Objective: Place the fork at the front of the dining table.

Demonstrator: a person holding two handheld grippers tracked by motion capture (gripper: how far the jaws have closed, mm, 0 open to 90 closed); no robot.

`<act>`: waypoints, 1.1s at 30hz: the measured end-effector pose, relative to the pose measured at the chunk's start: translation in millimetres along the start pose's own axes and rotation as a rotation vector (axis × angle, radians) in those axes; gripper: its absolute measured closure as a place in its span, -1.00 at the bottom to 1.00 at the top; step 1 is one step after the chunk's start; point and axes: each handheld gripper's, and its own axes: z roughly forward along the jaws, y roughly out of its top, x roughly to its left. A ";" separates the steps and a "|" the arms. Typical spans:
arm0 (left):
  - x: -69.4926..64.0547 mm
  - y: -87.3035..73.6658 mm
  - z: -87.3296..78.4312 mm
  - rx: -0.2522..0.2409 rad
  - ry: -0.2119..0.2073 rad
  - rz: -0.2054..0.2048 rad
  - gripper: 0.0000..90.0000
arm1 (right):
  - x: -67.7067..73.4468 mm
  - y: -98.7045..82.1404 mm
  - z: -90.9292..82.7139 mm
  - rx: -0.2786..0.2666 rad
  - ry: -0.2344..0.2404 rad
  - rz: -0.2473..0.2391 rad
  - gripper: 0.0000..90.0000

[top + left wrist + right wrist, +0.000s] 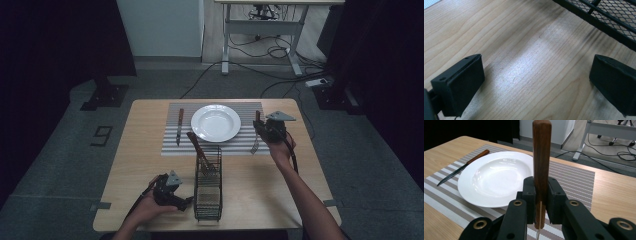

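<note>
Table [150, 170]: light wood, carrying a place setting in the far half and a cutlery rack in the near half.
Placemat [170, 145]: striped, at 12 o'clock from the table's middle, marking where the setting goes.
Plate [216, 122]: white, empty, centred on the placemat so that cutlery can flank it.
Wire basket [208, 192]: black mesh rack at 6 o'clock from the plate; one wooden-handled utensil [198, 149] leans out of it, probably the next piece to be laid.
Knife [179, 125]: at 9 o'clock of the plate, flat on the placemat, handle pointing away, already laid.
Fork [255, 144]: at 3 o'clock of the plate, tines low over the placemat's right edge, wooden handle [541, 157] up; it looks about to be laid beside the plate.
Right gripper [265, 131]: closed tight on the fork's handle, pinching it between both pads.
Left gripper [186, 202]: at 9 o'clock of the basket, low over the table, spread wide with nothing between the pads [461, 82], seemingly waiting.
</note>
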 end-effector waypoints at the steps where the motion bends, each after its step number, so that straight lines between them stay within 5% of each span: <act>1: 0.0 0.0 0.0 0.000 0.000 0.000 -1.00 | 0.5 -0.2 0.4 0.000 0.001 0.001 0.76; 13: -0.1 0.9 0.8 0.001 -0.003 0.001 -1.00 | -5.6 -1.1 10.0 0.023 -0.016 0.025 0.77; 33: 0.2 1.3 1.1 0.001 -0.005 0.004 -1.00 | -24.8 7.9 55.5 0.125 -0.050 0.098 0.76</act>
